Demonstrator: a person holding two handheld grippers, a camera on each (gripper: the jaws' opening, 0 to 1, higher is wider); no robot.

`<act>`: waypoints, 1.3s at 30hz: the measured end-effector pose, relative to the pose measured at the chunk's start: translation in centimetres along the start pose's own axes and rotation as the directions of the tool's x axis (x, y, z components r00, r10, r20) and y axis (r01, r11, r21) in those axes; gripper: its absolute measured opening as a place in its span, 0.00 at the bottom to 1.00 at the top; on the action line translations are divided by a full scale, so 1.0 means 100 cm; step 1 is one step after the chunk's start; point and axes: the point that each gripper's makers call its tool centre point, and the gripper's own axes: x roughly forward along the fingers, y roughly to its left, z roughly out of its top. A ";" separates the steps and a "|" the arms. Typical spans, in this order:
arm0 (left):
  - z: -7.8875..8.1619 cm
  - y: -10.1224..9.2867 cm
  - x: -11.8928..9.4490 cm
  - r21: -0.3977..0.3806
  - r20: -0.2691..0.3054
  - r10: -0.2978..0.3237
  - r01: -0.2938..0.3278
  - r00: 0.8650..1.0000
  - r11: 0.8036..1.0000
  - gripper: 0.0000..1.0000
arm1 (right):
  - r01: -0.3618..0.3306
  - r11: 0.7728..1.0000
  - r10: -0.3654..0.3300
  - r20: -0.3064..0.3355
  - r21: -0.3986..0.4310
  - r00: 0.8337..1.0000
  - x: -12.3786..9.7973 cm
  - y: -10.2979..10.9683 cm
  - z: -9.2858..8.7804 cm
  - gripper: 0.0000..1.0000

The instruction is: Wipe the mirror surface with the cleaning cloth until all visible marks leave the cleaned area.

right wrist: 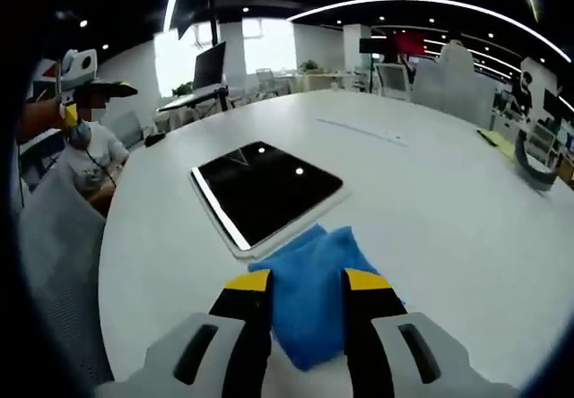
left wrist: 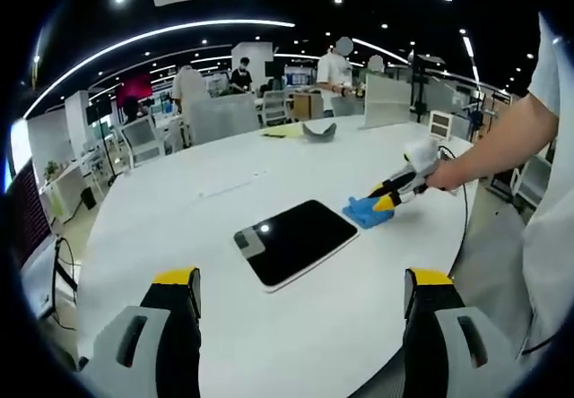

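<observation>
While hovering over white table [left wrist: 179, 228], left gripper [left wrist: 300, 304]: jaws wide apart, holding nothing
mirror [left wrist: 294, 241]: flat on table, dark
right gripper [right wrist: 305, 304]: jaws clamped on blue cloth [right wrist: 309, 277]
cloth position: on table, touching mirror's near edge

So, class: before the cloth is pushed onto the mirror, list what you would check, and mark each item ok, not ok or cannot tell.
1. Right gripper closed on the blue cloth: ok.
2. Cloth on the mirror: not ok, it lies on the table at the mirror's edge.
3. Left gripper open and back from the mirror: ok.
4. Mirror flat on the table: ok.
5. Marks on the glass: cannot tell.
</observation>
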 end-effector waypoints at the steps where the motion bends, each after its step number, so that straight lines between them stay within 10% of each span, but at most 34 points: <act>1: 0.000 0.001 0.000 0.001 0.002 0.001 -0.001 1.000 1.000 0.95 | 0.008 1.000 -0.008 0.007 0.004 1.000 -0.003 0.001 0.005 0.28; 12: 0.014 0.008 -0.002 -0.023 0.032 -0.019 0.019 0.999 1.000 0.95 | -0.010 0.997 0.002 0.118 0.071 0.993 -0.032 0.064 0.071 0.37; 27: 0.020 0.013 -0.016 0.006 0.049 -0.035 0.035 0.998 0.999 0.95 | 0.010 0.999 -0.015 0.116 0.043 0.993 -0.058 0.098 0.095 0.40; 39: 0.015 0.013 -0.013 0.011 0.005 -0.058 0.058 0.998 0.998 0.99 | 0.036 0.996 -0.042 0.074 0.077 0.996 -0.065 0.115 0.089 0.85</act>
